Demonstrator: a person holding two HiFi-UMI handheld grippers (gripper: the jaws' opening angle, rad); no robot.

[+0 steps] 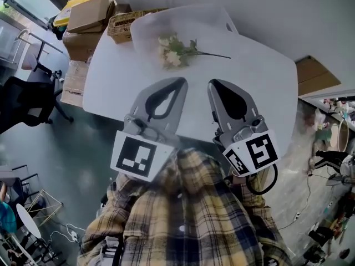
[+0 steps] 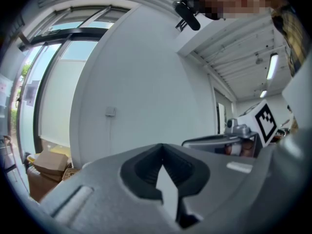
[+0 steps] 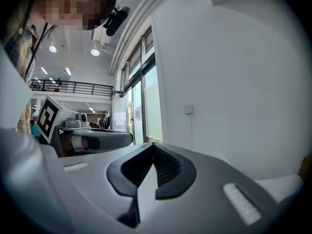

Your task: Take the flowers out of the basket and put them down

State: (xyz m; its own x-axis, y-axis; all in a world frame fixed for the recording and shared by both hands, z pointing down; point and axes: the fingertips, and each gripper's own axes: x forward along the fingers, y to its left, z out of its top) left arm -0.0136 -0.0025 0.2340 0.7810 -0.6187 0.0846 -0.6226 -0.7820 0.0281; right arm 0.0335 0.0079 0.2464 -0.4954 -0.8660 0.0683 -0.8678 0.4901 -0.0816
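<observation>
Flowers (image 1: 176,52) lay on the white table (image 1: 260,82), outside the wicker basket (image 1: 125,24), so your task looked finished. Your left gripper (image 1: 176,87) and right gripper (image 1: 217,91) were both closed, empty, well apart from the blooms.

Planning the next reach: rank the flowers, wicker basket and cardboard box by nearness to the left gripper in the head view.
From the left gripper:
1. flowers, on the table just ahead.
2. wicker basket, far left corner.
3. cardboard box, beyond the basket, farther left.
</observation>
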